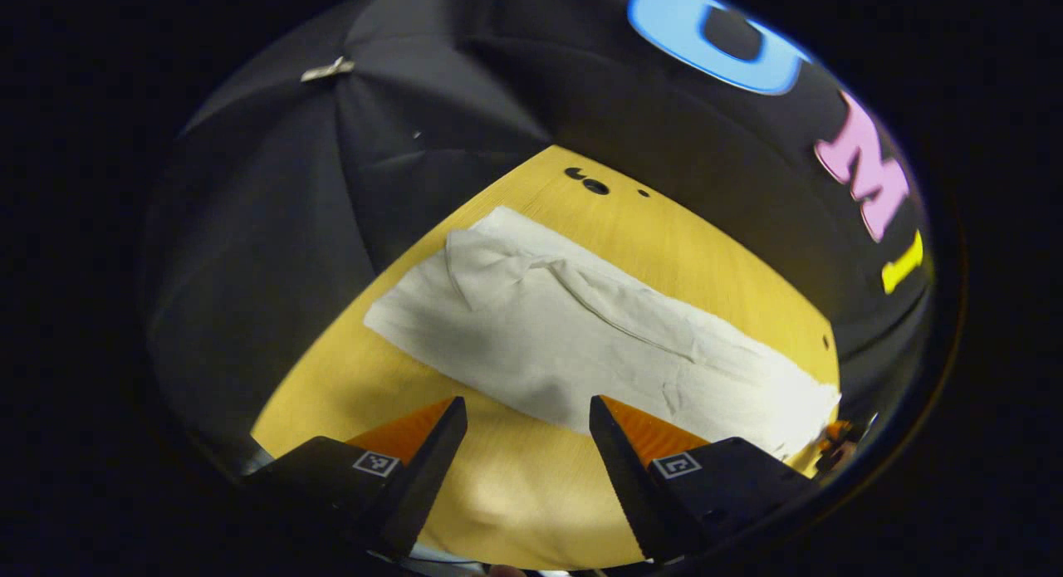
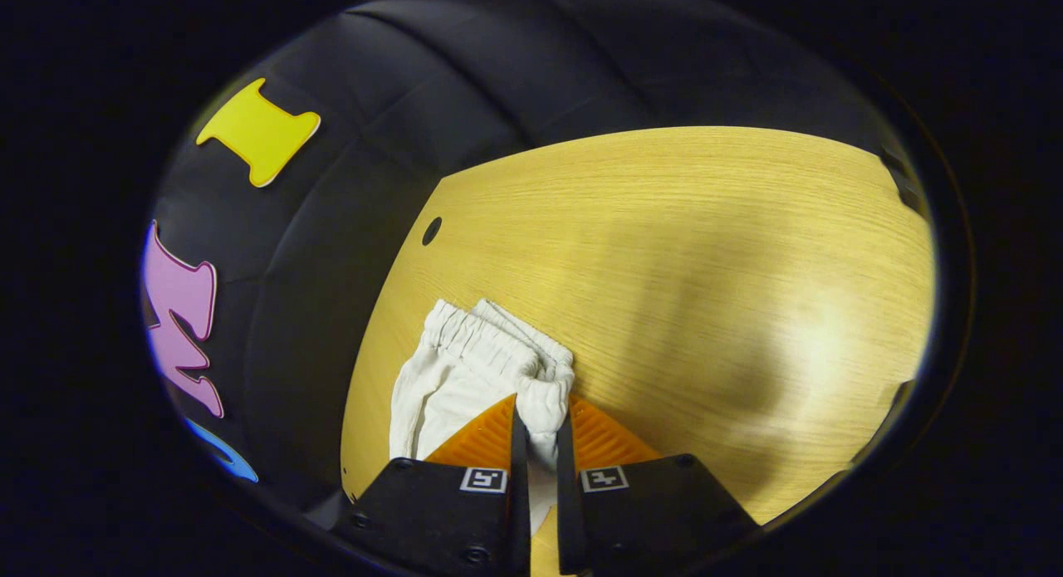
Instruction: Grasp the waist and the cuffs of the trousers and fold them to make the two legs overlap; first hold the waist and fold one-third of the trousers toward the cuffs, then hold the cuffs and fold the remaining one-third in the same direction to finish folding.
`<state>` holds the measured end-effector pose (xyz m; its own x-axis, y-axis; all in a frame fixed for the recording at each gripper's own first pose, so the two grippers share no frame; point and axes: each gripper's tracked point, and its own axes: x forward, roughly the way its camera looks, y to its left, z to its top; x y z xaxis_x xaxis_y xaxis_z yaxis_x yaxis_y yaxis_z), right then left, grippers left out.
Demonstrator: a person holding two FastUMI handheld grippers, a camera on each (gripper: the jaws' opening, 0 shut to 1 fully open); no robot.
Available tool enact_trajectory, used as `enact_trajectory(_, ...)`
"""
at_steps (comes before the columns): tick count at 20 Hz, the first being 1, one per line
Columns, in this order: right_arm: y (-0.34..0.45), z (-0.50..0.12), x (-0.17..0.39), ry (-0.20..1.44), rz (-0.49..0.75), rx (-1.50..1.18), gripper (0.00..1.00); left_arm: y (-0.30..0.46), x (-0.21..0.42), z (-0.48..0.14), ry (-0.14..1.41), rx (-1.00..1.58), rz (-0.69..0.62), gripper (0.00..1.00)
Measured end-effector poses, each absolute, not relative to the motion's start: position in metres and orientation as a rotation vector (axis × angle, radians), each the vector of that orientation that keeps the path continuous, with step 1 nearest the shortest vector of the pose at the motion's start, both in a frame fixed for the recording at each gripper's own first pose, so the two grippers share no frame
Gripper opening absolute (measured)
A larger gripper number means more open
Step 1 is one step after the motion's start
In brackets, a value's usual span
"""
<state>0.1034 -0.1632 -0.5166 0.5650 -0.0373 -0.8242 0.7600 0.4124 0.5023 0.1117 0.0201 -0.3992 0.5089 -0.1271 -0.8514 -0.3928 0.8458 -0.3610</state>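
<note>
I have the trousers (image 1: 581, 344) lying flat on the wooden worktop (image 1: 681, 245), the two legs already stacked into one long pale strip. In the left gripper view that strip runs slantwise across the frame, from upper left down to lower right, and it lies just ahead of my left gripper (image 1: 527, 419). Those jaws stand wide apart with nothing between them, hovering over bare wood at the near edge of the cloth, about the middle of the strip's length.

In the right gripper view my right gripper (image 2: 540, 423) has its jaws nearly closed, pinching a bunch of fabric at the gathered elastic waist (image 2: 498, 344). The waistband sits just beyond the tips, crumpled and slightly raised off the wood.

So the right hand is the one at the waist, and I judge the first third-fold is the step in hand: the waist must travel along the strip's long axis toward the cuffs. The left is nearer mid-length and has no hold; it would need to reach the waist's other corner or pin the fold line.

Only small square tracking markers show on the grippers; I see no brand or readable label on the trousers.
</note>
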Motion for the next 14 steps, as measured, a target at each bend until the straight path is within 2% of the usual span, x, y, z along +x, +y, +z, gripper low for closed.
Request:
enact_trajectory(4, -0.165, -0.515, 0.101, 0.836, -0.565, 1.005, 0.18, 0.02, 0.118, -0.413, 1.024, -0.842, 0.255, 0.95)
enact_trajectory(5, -0.165, -0.516, 0.101, 0.835, -0.559, 1.002, 0.18, 0.025, 0.121, -0.42, 1.027, -0.855, 0.28, 0.95)
enact_trajectory(6, -0.166, -0.516, 0.101, 0.838, -0.557, 0.997, 0.18, 0.03, 0.123, -0.428, 1.032, -0.862, 0.303, 0.89)
enact_trajectory(7, -0.166, -0.514, 0.1, 0.836, -0.56, 0.997, 0.18, 0.033, 0.126, -0.432, 1.032, -0.867, 0.325, 0.89)
enact_trajectory(8, -0.165, -0.515, 0.101, 0.839, -0.56, 1.002, 0.13, 0.036, 0.13, -0.436, 1.03, -0.868, 0.344, 0.95)
enact_trajectory(9, -0.165, -0.516, 0.102, 0.837, -0.557, 0.998, 0.13, 0.042, 0.142, -0.439, 1.002, -0.879, 0.364, 0.94)
enact_trajectory(10, -0.166, -0.515, 0.101, 0.837, -0.548, 0.989, 0.13, 0.045, 0.149, -0.442, 0.996, -0.884, 0.377, 0.89)
enact_trajectory(11, -0.166, -0.516, 0.101, 0.839, -0.536, 0.978, 0.13, 0.046, 0.155, -0.448, 1.0, -0.885, 0.386, 0.93)
enact_trajectory(14, -0.166, -0.515, 0.101, 0.838, -0.521, 0.971, 0.13, 0.054, 0.174, -0.45, 0.979, -0.888, 0.416, 0.9)
